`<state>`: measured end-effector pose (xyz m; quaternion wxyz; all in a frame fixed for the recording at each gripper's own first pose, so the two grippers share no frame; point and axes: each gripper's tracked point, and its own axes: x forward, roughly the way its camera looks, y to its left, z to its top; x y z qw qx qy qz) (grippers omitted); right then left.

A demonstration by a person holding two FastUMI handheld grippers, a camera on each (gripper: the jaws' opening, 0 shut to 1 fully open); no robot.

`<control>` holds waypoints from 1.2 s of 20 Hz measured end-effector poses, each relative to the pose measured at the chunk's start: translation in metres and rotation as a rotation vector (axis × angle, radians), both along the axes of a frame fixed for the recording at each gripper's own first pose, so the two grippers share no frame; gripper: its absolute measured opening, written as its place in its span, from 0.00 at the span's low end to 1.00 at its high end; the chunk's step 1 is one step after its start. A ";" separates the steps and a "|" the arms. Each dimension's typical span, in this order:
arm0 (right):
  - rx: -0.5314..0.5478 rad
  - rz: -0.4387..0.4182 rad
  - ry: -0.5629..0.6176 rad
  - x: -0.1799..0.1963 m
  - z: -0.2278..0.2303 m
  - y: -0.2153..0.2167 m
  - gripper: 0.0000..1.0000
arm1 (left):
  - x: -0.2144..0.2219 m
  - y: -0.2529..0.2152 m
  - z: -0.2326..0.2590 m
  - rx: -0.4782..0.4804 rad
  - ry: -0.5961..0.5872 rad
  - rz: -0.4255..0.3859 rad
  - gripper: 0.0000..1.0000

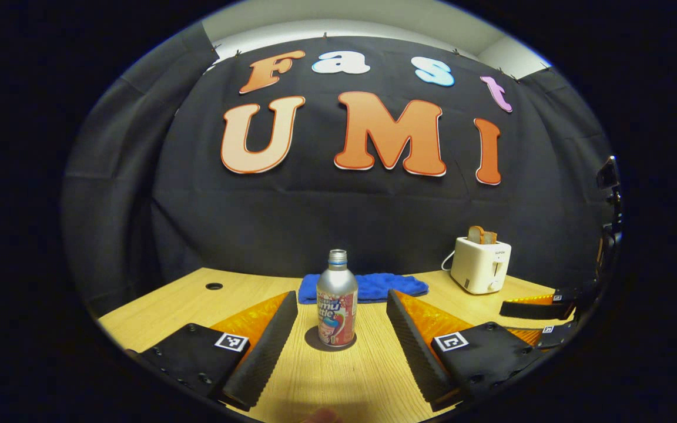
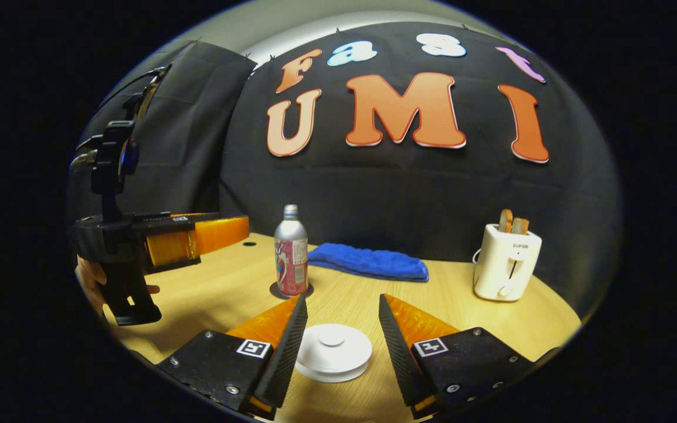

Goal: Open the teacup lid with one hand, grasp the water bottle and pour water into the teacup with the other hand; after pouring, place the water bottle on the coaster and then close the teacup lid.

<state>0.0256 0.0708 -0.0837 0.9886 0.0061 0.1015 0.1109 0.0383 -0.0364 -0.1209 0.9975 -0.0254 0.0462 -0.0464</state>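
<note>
Lid [image 2: 331, 351] sits at 12 o'clock between the right gripper [image 2: 338, 329]'s released jaws; left gripper [image 1: 341, 323], also released, faces the upright bottle [image 1: 337, 299].

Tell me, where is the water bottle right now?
The water bottle stands upright on the dark coaster, mid-table before the blue cloth, between the left gripper's open fingers.

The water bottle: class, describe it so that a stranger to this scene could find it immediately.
On the wooden table, in front of the folded blue cloth, a dark round coaster lies. The water bottle stands upright on it: silver, narrow-necked, with a colourful label, taller than everything nearby except the white toaster.
</note>
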 end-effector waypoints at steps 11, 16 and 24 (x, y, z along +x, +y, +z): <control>0.004 -0.174 -0.201 -0.018 0.084 -0.069 0.80 | -0.039 0.010 0.045 0.017 -0.124 0.069 0.99; 0.003 -0.205 -0.231 -0.030 0.097 -0.082 0.80 | -0.051 0.022 0.053 0.036 -0.151 0.102 1.00; -0.007 -0.224 -0.254 -0.034 0.105 -0.090 0.80 | -0.063 0.041 0.060 0.057 -0.189 0.146 1.00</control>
